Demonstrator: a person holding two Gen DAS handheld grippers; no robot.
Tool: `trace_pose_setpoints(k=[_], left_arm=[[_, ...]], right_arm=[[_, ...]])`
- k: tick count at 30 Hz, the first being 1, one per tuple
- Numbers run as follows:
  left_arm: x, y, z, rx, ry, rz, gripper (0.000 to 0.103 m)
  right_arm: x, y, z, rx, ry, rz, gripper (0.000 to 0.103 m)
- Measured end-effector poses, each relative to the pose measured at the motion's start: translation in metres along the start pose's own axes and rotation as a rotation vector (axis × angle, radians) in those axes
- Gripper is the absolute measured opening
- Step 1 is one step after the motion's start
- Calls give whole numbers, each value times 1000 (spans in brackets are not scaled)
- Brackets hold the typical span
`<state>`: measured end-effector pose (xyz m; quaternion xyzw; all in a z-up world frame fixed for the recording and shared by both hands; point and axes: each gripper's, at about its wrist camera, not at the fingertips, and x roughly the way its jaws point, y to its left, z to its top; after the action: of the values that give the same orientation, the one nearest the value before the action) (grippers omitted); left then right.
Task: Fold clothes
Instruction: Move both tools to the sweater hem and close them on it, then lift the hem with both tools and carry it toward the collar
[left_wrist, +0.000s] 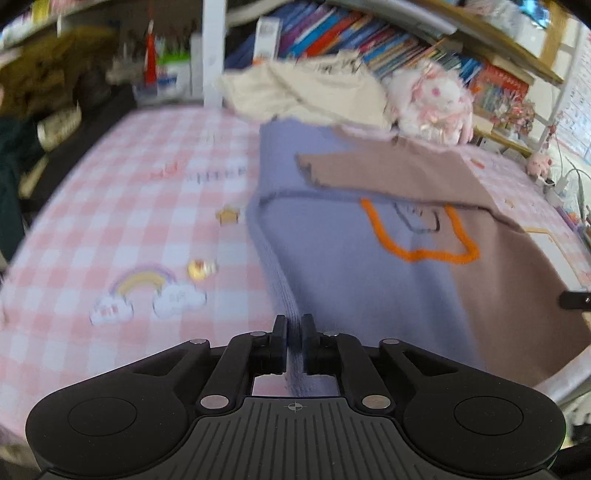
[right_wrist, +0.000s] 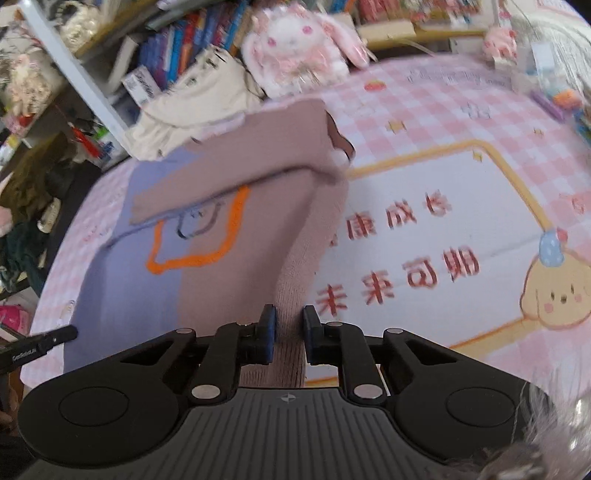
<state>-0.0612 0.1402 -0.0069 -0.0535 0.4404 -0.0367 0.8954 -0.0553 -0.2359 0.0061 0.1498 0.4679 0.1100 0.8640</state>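
A two-tone sweater, lavender-blue on its left half and brown on its right, lies on the pink checked tablecloth, with an orange outline on its chest and its sleeves folded across. My left gripper is shut on the ribbed blue hem edge. My right gripper is shut on the ribbed brown hem edge. The sweater also shows in the right wrist view. The tip of the right gripper shows at the right edge of the left wrist view, and the left gripper's tip shows at the left of the right wrist view.
A cream garment is heaped at the table's far side beside a pink-and-white plush rabbit. Shelves of books stand behind. Small toys and clutter sit along the right edge. A white printed panel covers the cloth right of the sweater.
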Motion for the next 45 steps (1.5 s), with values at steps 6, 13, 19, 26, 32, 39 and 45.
trace_pose_setpoints(k=[6,13,19,26,32,39,45], left_arm=[[10,16,-11,-69,94,-37,21],[10,29,-13,-173,90,-91,25],[-1,10,-4,-79,20,-61,5],[-2,3,1,-20,20,-95,10],[2,16,-7,-103,65,-116,48],[6,29,-15,-193,116,-138,48],[7,36,-18,-234,162,-228,5]], right_arm=[[11,-23,-9,125,61,-6,24],[14,-23,-13,114,64,-1,33],[2,2,-10,-45,-30,-48,12],[3,-6,-4,35,-7,13,16],[11,-22,-12,108,53,-15,31],[12,-22,-17,107,72,3,17],[4,-28,-19,120,68,37,12]])
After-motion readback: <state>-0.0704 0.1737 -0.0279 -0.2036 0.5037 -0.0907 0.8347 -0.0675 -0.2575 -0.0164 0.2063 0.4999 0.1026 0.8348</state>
